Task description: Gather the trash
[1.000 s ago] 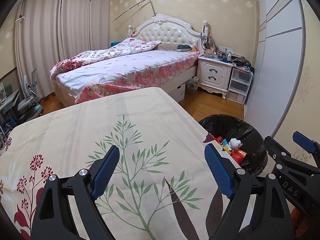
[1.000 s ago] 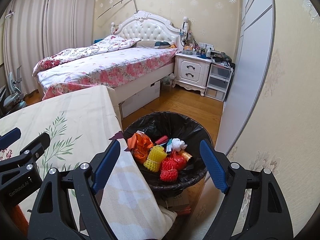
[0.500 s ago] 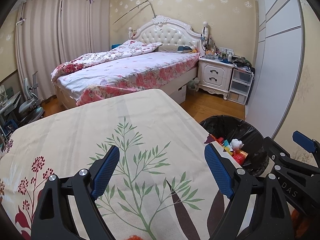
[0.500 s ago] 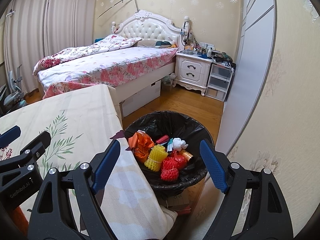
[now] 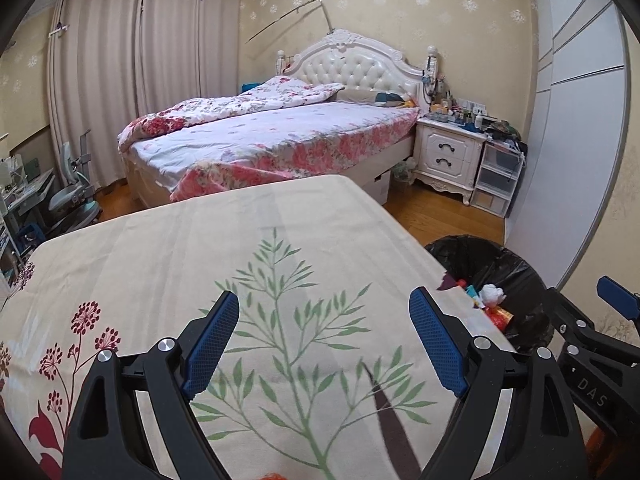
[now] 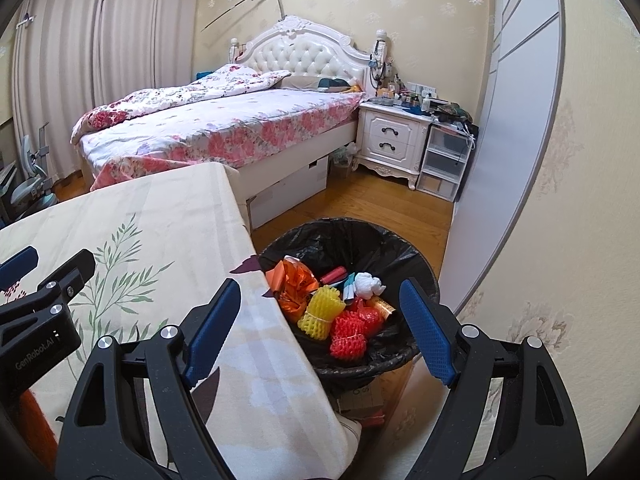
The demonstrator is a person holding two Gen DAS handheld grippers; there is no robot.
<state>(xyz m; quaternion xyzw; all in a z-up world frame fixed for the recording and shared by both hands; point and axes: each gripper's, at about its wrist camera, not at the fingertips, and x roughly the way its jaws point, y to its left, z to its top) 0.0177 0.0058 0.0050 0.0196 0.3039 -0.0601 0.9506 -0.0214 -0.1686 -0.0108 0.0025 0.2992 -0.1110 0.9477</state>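
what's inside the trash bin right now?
In the black-bagged trash bin: orange foil wrapper, yellow foam fruit net, red foam fruit net, crumpled white tissue, red tube. Anything beneath that pile is covered.

Each tool is matte black plastic with triangular cut-outs in its arms, silver round screw heads at the joints, and blue finger pads textured with a fine grid. The left tool [image 5: 324, 344] reads "GenRobot.AI" in grey lettering; the right tool [image 6: 320, 332] shows "DAS".
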